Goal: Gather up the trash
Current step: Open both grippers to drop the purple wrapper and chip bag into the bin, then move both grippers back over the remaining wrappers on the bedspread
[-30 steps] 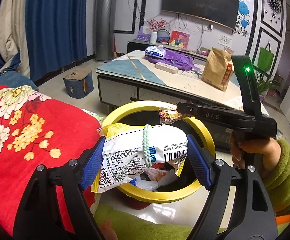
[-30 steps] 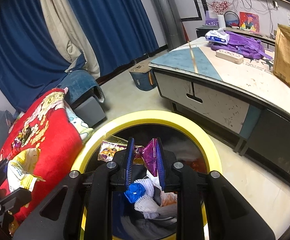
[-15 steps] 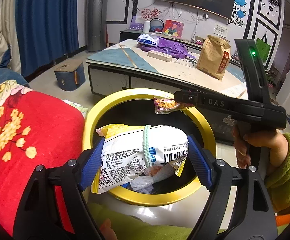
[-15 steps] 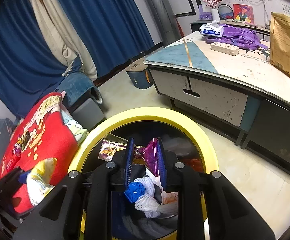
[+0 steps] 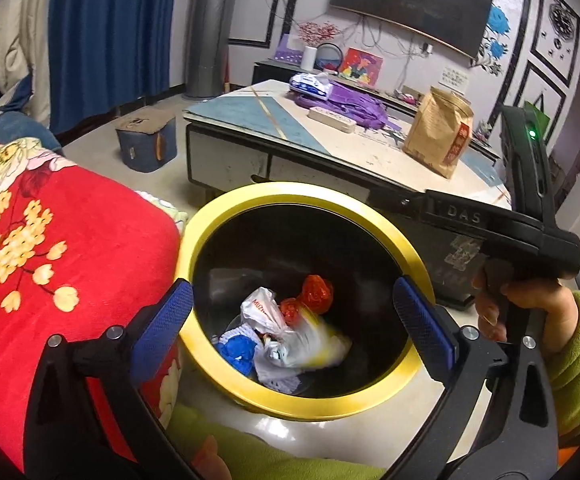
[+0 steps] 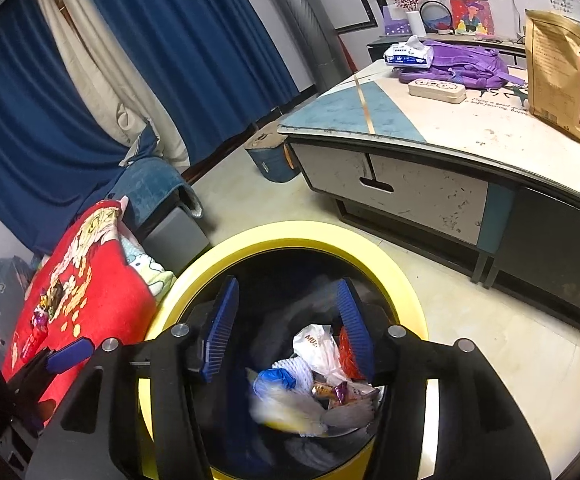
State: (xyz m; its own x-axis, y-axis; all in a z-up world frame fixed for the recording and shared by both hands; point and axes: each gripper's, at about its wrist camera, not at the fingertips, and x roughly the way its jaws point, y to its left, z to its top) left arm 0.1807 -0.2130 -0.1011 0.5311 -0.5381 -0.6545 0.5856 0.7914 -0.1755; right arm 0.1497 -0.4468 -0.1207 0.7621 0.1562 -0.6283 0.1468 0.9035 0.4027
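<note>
Now my left gripper [image 5: 292, 322] sits wide open over the bin [image 5: 404, 248], blue pads [image 5: 161, 326] spread close to the full width of the yellow rim, nothing between them, touching nothing. My right gripper [image 6: 288, 326] is also spread, narrower gap, pads [image 6: 352, 326] hanging inside the bin mouth, empty. From the left wrist view I see its black body [image 5: 490, 226] reaching across the far right side of the rim, my right hand [image 5: 522, 304] on the handle, green LED lit.

White-and-yellow snack bag [image 5: 310, 346] is inside the bin, on top of the trash pile near the bottom. It's motion-blurred in both views, so I can't read print or tell exactly which way its long axis runs; from the left wrist camera the smear stretches roughly left-right, yellow edge toward the right.

Around it in the pile: a crumpled white plastic bag [image 5: 262, 310] with red lettering, two red wrappers [image 5: 316, 288], blue crumpled plastic [image 5: 236, 350], white foam net [image 6: 294, 372], small purple wrapper [image 6: 340, 390].

Bin stands on the floor between the red floral blanket [image 5: 50, 240] and the low table [image 6: 430, 136]. Brown paper bag [image 6: 562, 76] stands upright on the table, purple backpack [image 6: 462, 60] behind it.
</note>
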